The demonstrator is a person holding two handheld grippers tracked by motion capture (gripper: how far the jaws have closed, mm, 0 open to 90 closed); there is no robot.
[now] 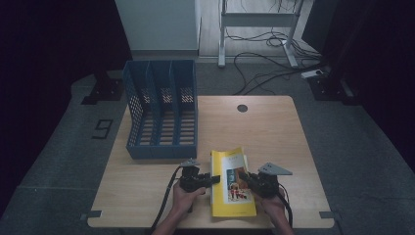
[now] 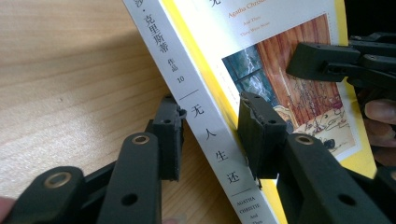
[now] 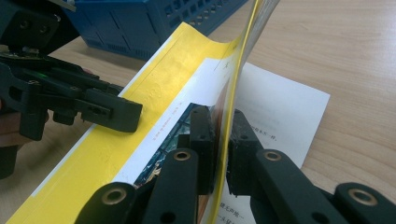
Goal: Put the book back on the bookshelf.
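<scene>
A yellow paperback book (image 1: 232, 183) lies near the table's front edge. My left gripper (image 1: 214, 179) reaches in from the left. Its jaws stand on either side of the white spine (image 2: 205, 126), shut on the book at that edge. From the right, my right gripper (image 3: 222, 122) is shut on the front cover (image 3: 177, 88), which is bent upward off a white page (image 3: 280, 107). In the right gripper view the left gripper (image 3: 116, 112) has one jaw resting on the yellow cover. The right gripper (image 2: 322, 60) shows over the cover picture in the left gripper view.
A blue three-slot file rack (image 1: 161, 112) stands at the table's back left, just behind the book. The wooden table (image 1: 274, 142) has a dark round grommet (image 1: 242, 108) near its far edge. Cables and a desk frame lie on the floor beyond.
</scene>
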